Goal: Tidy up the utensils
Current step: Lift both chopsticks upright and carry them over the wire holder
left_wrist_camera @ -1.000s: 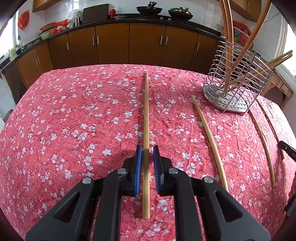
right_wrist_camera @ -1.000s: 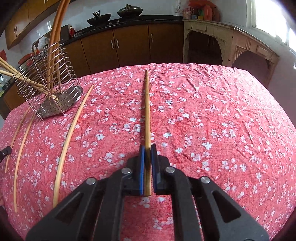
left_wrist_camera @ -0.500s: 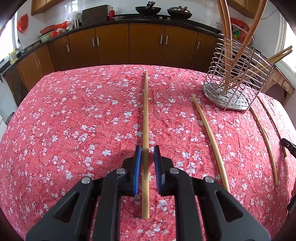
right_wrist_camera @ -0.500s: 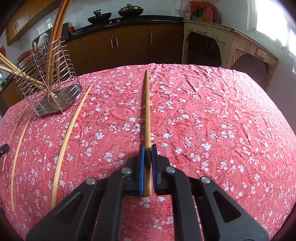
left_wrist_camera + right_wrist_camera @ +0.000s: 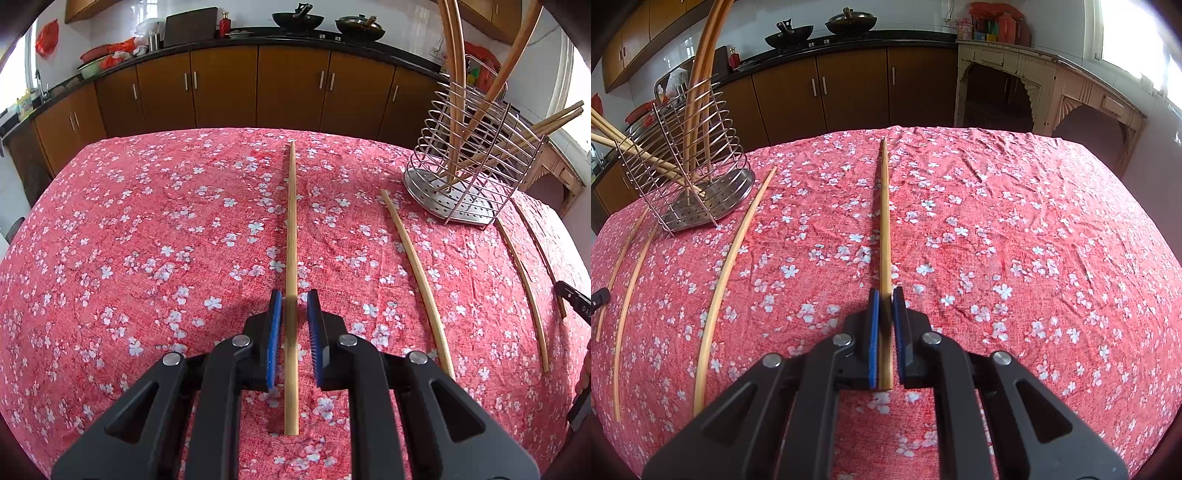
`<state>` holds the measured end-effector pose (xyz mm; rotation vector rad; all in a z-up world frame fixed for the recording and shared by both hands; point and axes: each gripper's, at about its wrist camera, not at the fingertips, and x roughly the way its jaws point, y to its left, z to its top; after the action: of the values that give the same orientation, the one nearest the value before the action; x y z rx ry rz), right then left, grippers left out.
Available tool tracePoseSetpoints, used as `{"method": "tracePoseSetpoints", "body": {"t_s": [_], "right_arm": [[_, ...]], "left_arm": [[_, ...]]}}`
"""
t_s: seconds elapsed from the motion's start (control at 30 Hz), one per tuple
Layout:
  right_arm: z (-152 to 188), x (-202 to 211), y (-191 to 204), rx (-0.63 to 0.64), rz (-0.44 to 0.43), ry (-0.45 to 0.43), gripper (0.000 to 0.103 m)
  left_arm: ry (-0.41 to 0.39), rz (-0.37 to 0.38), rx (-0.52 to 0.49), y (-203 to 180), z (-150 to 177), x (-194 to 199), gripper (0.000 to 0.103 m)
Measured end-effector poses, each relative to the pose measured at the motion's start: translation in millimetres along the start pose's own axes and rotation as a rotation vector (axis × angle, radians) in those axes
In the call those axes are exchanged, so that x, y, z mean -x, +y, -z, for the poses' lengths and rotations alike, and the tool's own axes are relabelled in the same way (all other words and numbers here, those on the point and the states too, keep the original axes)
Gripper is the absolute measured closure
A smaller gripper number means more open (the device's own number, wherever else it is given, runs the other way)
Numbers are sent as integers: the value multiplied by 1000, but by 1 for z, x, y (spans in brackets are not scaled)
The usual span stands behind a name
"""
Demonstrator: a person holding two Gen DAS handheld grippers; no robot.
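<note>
A long wooden chopstick (image 5: 291, 221) lies on the red flowered tablecloth (image 5: 147, 258) between the blue pads of my left gripper (image 5: 293, 295). A thin gap shows on each side of it, so the gripper is open. My right gripper (image 5: 884, 295) is shut on a second chopstick (image 5: 885, 221), whose near end sits between the pads. A wire utensil holder (image 5: 461, 210) (image 5: 701, 210) with several chopsticks leaning in it stands between the two grippers, farther back. In front of it lie three loose chopsticks, the thickest (image 5: 417, 280) (image 5: 735, 266) being curved.
Two thin chopsticks (image 5: 524, 288) (image 5: 628, 295) lie near the holder's foot. A black edge of the right gripper (image 5: 572, 299) shows at the left wrist view's right border. Brown kitchen cabinets (image 5: 258, 88) stand beyond the table's far edge, with a pale sideboard (image 5: 1052, 92) at the right.
</note>
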<state>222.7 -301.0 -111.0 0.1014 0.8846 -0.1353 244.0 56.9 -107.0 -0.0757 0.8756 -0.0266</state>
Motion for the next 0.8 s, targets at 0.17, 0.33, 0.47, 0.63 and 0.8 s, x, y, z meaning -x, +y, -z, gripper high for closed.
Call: {"method": "tracePoseSetpoints", "body": {"t_s": [0.17,0.33,0.47,0.63,0.8], "right_arm": [[0,0,-1,-1,-1,0,93],[1,1,-6,-25,-27,1,93],[8,8,-4,-12,-18,1,93],[10,11,-2,-6,-13,-2,95],[15,23,-2,-4,-14,-32,95]], "left_arm": [[1,-5,-3,-2,-1,1,88],[5,-41,-55,-14,1,1,78],[6,-46,-59,-17,10,8,76],[6,-44,-56,-14,17,12,95],[10,-36,-52,-12,20,17,96]]}}
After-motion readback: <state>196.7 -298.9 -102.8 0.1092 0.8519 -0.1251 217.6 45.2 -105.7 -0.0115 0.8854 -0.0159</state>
